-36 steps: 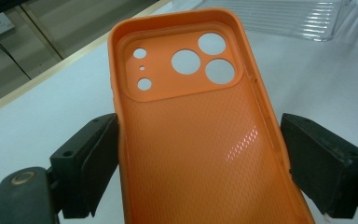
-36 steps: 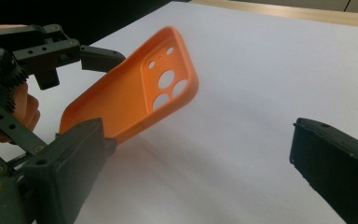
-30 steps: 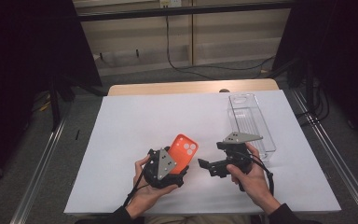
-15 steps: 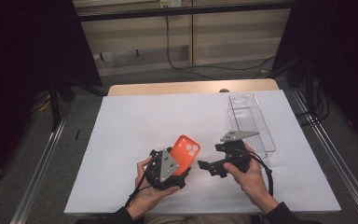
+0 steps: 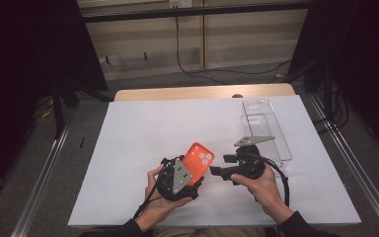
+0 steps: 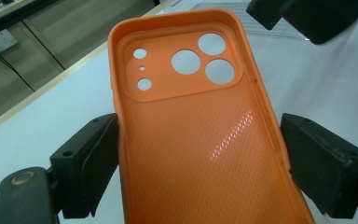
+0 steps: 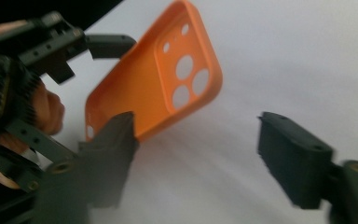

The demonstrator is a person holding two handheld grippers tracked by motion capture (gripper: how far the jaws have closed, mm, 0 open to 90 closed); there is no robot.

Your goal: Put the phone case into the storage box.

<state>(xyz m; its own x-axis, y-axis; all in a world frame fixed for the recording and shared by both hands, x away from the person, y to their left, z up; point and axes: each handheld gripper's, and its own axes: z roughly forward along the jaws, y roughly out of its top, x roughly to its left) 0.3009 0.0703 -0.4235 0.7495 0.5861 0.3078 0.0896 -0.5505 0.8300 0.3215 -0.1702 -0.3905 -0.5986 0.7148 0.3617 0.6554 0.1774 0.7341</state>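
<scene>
A white sheet (image 5: 143, 148) covers the table, with a strip of bare wood along its far edge and dark floor, cables and black curtains around it. At about two o'clock on the sheet lies a clear plastic tray (image 5: 265, 129).

Near the six o'clock edge, the left gripper (image 5: 193, 170) has its two black jaws pressed against the long sides of an orange phone case (image 5: 200, 160). The case stands tilted up off the sheet, its camera holes at the top end, pointing toward one o'clock in the high view. In the left gripper view the case's hollow inside (image 6: 200, 140) faces the camera, with a jaw tight on each long edge.

The right gripper (image 5: 216, 171) sits just at three o'clock of the case, pointing at it. Its jaws have just been closing and now stand about half open; in the right gripper view (image 7: 205, 154) only white sheet lies between them, and the case (image 7: 158, 88) hangs at eleven o'clock, just past the left jaw, which overlaps its lower edge. Whether they touch I cannot tell.
</scene>
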